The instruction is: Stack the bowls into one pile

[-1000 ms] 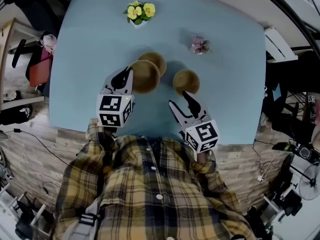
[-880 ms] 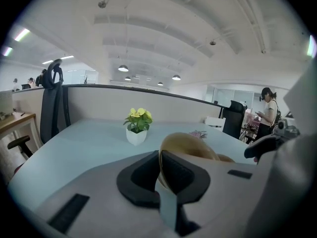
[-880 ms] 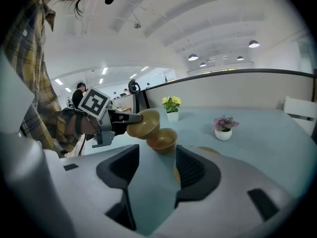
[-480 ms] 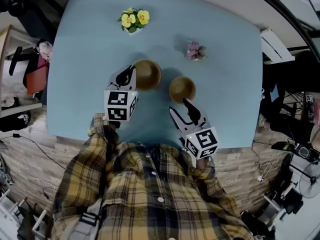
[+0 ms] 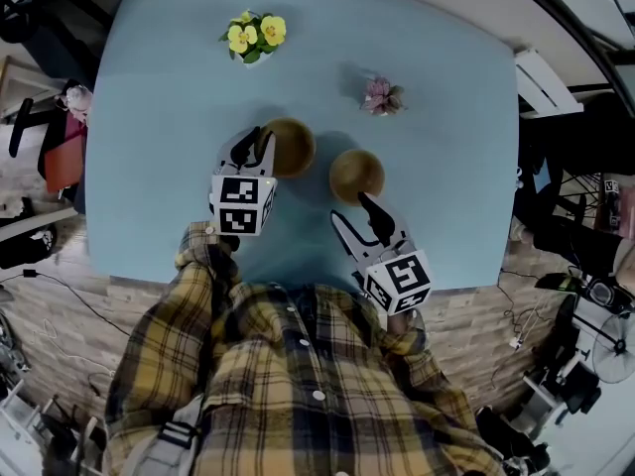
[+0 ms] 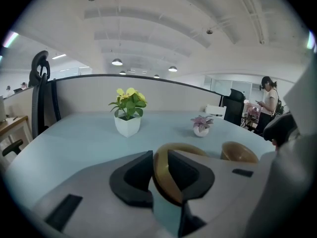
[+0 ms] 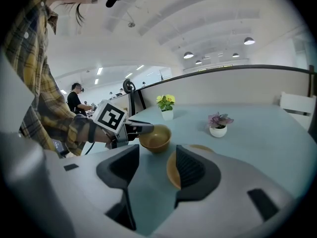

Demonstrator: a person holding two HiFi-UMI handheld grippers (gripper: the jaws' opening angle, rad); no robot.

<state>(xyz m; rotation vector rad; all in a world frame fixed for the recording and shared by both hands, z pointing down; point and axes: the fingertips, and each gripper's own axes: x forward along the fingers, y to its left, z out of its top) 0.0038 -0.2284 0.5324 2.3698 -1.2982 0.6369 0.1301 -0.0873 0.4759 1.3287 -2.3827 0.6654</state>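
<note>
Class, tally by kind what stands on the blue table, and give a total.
Bowls: 2 told apart, left bowl and right bowl; any nested bowl is hidden.
Potted plants: 2, yellow-flowered plant and pink-flowered plant.
Total: 4

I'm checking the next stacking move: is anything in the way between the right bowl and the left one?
Only bare table lies between the right bowl and the left bowl. But the left hand-held gripper, jaws just opening, straddles the left bowl's rim, one jaw inside.
</note>
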